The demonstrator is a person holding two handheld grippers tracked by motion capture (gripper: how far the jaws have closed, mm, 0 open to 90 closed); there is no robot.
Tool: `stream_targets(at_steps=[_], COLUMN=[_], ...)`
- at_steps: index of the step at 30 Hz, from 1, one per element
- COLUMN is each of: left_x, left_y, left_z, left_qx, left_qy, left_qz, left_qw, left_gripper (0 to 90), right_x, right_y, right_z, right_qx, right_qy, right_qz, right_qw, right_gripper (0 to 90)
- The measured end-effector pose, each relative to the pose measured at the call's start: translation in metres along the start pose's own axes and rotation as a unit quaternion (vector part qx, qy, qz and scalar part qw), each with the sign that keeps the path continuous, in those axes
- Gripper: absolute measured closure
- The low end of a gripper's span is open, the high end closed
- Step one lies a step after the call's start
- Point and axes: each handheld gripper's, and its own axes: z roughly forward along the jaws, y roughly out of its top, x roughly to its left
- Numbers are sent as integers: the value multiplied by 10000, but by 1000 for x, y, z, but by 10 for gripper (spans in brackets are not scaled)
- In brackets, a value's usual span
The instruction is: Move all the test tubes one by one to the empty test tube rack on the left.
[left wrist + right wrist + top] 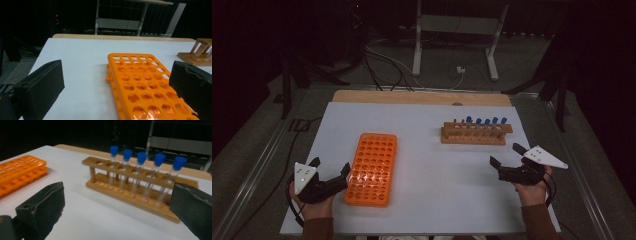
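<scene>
An empty orange tube rack [371, 168] [142, 89] lies flat at the left of the white table. A wooden rack [475, 133] [132, 185] stands at the right rear and holds several clear test tubes with blue caps [486, 121] [142, 157]. My left gripper [330, 167] [116, 93] rests open at the front left, just left of the orange rack, nothing between its jaws. My right gripper [507, 154] [117, 212] is open at the front right, a short way in front of the wooden rack, holding nothing.
The white sheet [427, 165] covers a wooden tabletop whose far edge [422, 97] shows. Beyond the table stand a white metal frame [457, 30] and cables [387, 62] on the floor. Metal rails [257, 170] run along both sides.
</scene>
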Motion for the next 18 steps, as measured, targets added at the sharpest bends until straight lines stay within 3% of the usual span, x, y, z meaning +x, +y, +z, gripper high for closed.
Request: stream_targets(at_steps=[5, 15, 18], left_x=[1, 3, 3], left_y=[-1, -2, -2], left_z=[1, 2, 2], left_qx=[37, 73, 72], left_qy=[10, 32, 31], left_qz=[3, -6, -24], left_qw=[10000, 10000, 10000], left_gripper=[9, 8, 9], right_x=[-9, -40, -48], right_y=[17, 37, 39], right_z=[5, 28, 35], right_qx=[8, 38, 71], right_qy=[-203, -304, -445], right_qz=[-141, 94, 144], right_qw=[9997, 9995, 9989], right_gripper=[38, 156, 184])
